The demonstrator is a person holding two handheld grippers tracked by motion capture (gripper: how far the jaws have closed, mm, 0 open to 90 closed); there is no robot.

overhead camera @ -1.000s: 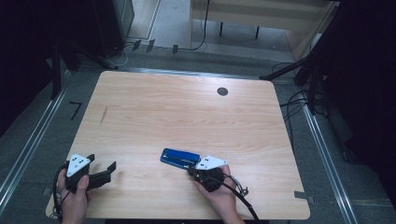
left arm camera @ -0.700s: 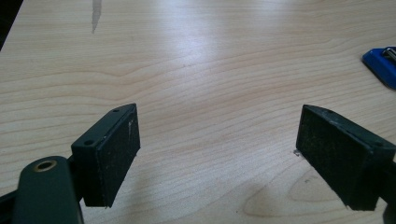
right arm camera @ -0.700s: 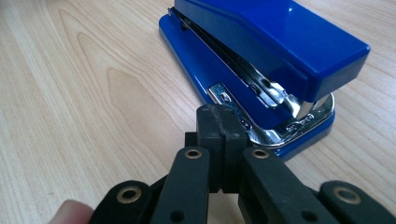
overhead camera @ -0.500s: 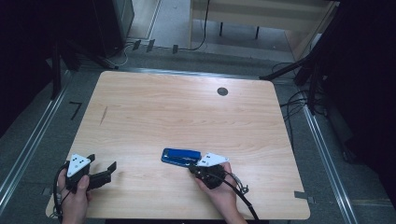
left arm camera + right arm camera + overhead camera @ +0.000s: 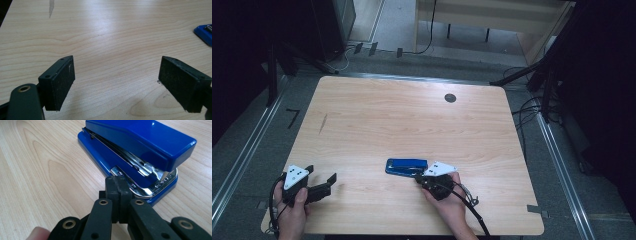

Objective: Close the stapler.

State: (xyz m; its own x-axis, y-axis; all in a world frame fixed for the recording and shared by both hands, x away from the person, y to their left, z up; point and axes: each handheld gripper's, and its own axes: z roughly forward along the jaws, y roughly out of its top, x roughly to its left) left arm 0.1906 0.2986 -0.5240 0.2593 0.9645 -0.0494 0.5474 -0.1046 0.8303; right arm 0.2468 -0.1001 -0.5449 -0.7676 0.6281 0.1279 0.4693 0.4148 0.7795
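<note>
Stapler (image 5: 406,166) flat near tabletop (image 5: 412,120) front edge, right tool (image 5: 419,178) at its end | left tool (image 5: 117,82) jaws wide apart over bare wood, front-left corner | right tool jaws pressed together, tips touching stapler base, gripping nothing.

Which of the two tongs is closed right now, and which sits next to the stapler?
The right tongs: jaws pressed together, tips at the blue stapler. The left tongs stand wide open over bare table, far from it.

Stapler (image 5: 406,166) slightly leftward, right tool (image 5: 421,176) behind.
</note>
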